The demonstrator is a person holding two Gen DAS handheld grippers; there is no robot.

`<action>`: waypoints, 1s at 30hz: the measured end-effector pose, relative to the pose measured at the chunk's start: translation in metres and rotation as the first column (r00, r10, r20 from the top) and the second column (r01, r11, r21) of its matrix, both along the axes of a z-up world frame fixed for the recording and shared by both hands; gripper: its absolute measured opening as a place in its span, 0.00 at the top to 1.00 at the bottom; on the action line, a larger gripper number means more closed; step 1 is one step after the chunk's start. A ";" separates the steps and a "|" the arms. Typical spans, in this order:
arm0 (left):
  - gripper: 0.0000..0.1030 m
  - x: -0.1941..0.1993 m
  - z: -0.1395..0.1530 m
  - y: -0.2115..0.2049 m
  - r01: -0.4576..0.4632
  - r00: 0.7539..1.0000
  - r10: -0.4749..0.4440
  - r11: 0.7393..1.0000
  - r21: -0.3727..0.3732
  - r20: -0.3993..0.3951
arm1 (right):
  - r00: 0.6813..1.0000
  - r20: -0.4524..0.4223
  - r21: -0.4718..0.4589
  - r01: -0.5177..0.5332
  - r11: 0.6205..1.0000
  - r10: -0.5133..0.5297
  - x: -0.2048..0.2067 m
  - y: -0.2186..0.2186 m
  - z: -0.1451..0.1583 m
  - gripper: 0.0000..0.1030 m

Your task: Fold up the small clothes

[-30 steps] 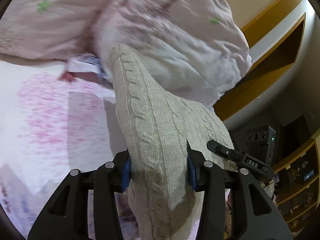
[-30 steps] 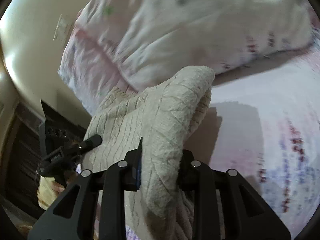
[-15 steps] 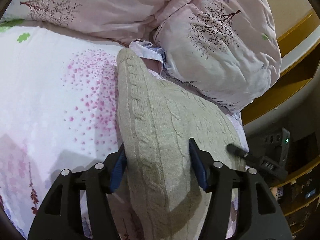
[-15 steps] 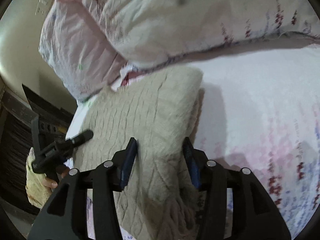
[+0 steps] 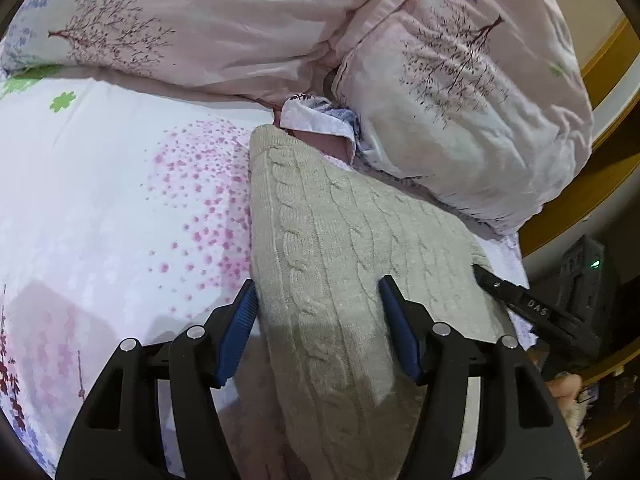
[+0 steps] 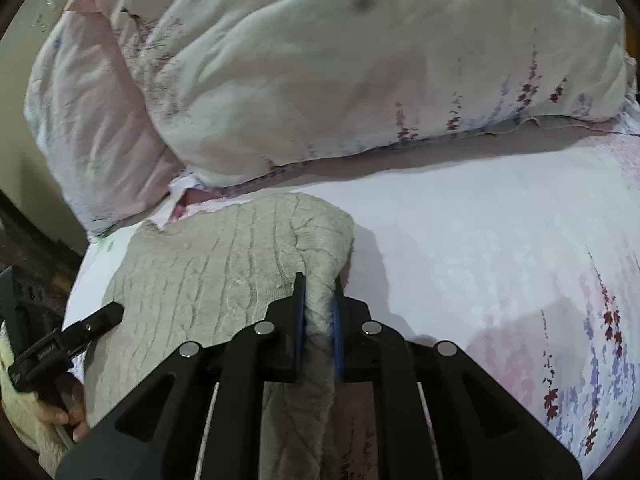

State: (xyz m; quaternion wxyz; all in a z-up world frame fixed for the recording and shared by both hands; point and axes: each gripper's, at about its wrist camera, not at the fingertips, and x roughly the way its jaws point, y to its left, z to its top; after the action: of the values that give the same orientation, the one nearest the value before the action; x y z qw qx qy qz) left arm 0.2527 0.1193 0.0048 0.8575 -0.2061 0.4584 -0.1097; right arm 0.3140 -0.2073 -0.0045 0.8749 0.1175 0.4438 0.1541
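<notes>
Nearest us, our right gripper [image 6: 318, 312] is closing, its blue pads already pinching a bunched edge of the beige cable-knit sweater [image 6: 224, 280]. Our left gripper [image 5: 318, 300] is opening: its jaws stand wide either side of the sweater's fold, the pads barely touching the knit or just off it. The sweater lies on the floral bedsheet [image 5: 100, 208], its far end beside the pillows [image 5: 460, 92]. We judge the knit thick, soft and floppy, light enough to lift; it will sag, so corners and folded edges are the best holds. The left view alone shows a white printed garment [image 5: 320, 116] tucked beyond the sweater; the right view alone shows the pinched edge.
</notes>
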 end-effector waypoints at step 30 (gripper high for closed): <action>0.20 -0.115 0.020 -0.025 0.083 0.993 -0.105 0.949 0.304 0.054 | 0.944 0.155 -0.272 -0.242 0.932 0.290 -0.144 0.028 0.010 0.65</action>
State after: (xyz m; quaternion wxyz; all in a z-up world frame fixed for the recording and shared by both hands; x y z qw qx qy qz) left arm 0.1375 0.0940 0.0248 0.8882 -0.0471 0.4489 -0.0865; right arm 0.1705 -0.1789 0.0052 0.8923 -0.0700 0.3849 0.2254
